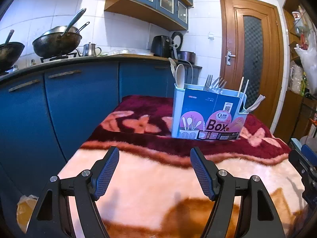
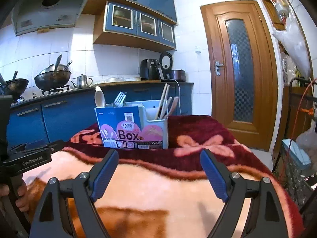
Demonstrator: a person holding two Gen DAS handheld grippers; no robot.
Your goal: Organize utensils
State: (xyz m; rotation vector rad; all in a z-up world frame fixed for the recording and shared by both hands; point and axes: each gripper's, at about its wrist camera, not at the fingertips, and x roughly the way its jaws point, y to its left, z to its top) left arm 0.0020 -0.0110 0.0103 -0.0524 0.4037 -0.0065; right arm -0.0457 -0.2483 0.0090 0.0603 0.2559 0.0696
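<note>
A pale blue utensil holder with a "Box" label [image 1: 210, 117] stands upright on the blanket-covered table [image 1: 150, 178], ahead of both grippers; it also shows in the right wrist view [image 2: 134, 127]. Spoons [image 1: 179, 75], forks [image 1: 215, 84] and chopsticks [image 1: 243, 87] stand in its compartments. In the right wrist view I see a spoon [image 2: 99, 99], forks [image 2: 120, 99] and chopsticks [image 2: 164, 101]. My left gripper [image 1: 154, 154] is open and empty, low over the blanket. My right gripper [image 2: 159, 156] is open and empty. No loose utensil lies on the blanket.
Blue kitchen cabinets [image 1: 59, 107] with a counter, woks [image 1: 57, 41] and a kettle stand left and behind. A wooden door [image 1: 251, 55] is at the back right. Shelves and bags [image 2: 293, 39] stand at the right. The left gripper's body [image 2: 29, 154] shows at the right view's left edge.
</note>
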